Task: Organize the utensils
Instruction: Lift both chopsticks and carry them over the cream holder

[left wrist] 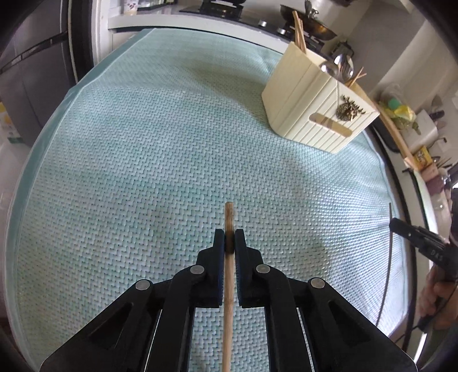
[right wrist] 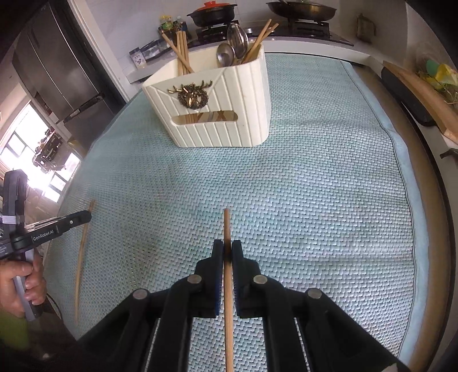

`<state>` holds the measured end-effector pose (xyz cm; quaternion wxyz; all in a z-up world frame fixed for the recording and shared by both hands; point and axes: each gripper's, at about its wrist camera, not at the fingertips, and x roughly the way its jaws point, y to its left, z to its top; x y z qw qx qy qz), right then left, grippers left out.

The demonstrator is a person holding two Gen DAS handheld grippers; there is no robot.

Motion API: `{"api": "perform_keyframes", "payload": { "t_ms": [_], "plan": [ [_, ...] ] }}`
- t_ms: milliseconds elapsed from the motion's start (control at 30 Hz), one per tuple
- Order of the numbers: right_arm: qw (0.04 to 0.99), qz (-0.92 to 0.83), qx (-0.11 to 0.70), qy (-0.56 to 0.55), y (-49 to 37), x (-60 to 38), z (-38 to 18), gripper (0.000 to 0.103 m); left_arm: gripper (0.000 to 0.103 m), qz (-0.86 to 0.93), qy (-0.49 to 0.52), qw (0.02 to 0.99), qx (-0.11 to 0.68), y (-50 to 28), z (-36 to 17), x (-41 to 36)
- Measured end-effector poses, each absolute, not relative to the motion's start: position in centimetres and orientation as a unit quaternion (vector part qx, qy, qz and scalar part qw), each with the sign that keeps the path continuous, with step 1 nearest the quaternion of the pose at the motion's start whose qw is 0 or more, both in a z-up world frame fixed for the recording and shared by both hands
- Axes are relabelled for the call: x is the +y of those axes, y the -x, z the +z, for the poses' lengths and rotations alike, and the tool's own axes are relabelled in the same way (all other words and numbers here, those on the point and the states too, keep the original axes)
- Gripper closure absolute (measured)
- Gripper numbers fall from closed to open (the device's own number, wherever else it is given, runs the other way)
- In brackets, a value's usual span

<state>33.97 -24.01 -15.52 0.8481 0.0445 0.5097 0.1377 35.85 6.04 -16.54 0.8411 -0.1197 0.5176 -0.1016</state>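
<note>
My left gripper [left wrist: 229, 239] is shut on a wooden chopstick [left wrist: 228, 217] and holds it over the woven teal mat [left wrist: 143, 143]. My right gripper [right wrist: 227, 249] is shut on another wooden chopstick [right wrist: 227, 226]. A cream ribbed utensil holder [right wrist: 217, 106] with a brass deer emblem stands at the far side of the mat. It holds several chopsticks [right wrist: 181, 48] and metal spoons [right wrist: 233, 43]. It also shows in the left wrist view [left wrist: 312, 106] at the far right. In the right wrist view the left gripper [right wrist: 73, 219] and its chopstick [right wrist: 83, 243] show at the left.
A stove with a clay pot [right wrist: 213, 13] and a wok [right wrist: 300, 11] runs behind the mat. A fridge [right wrist: 54, 63] stands at the left. A wooden board [right wrist: 423, 97] and clutter line the right counter. The right gripper's arm [left wrist: 415, 237] shows at the right of the left wrist view.
</note>
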Motion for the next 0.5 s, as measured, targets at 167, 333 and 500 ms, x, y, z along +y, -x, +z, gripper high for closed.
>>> {"api": "perform_keyframes", "payload": {
  "t_ms": [167, 333, 500],
  "plan": [
    [0.865, 0.149, 0.474, -0.074, -33.0, -25.7, -13.0, 0.097, 0.098, -0.115, 0.123, 0.857, 0.486, -34.8, -13.4, 6.6],
    [0.884, 0.154, 0.432, -0.088, -31.6, -27.4, -9.6, 0.097, 0.098, -0.129, 0.122, 0.876, 0.448, -33.7, -9.7, 7.3],
    [0.901, 0.153, 0.396, -0.087, -31.1, -26.8, -6.5, 0.097, 0.098, -0.143, 0.121, 0.893, 0.409, -32.9, -6.2, 7.2]
  ]
}}
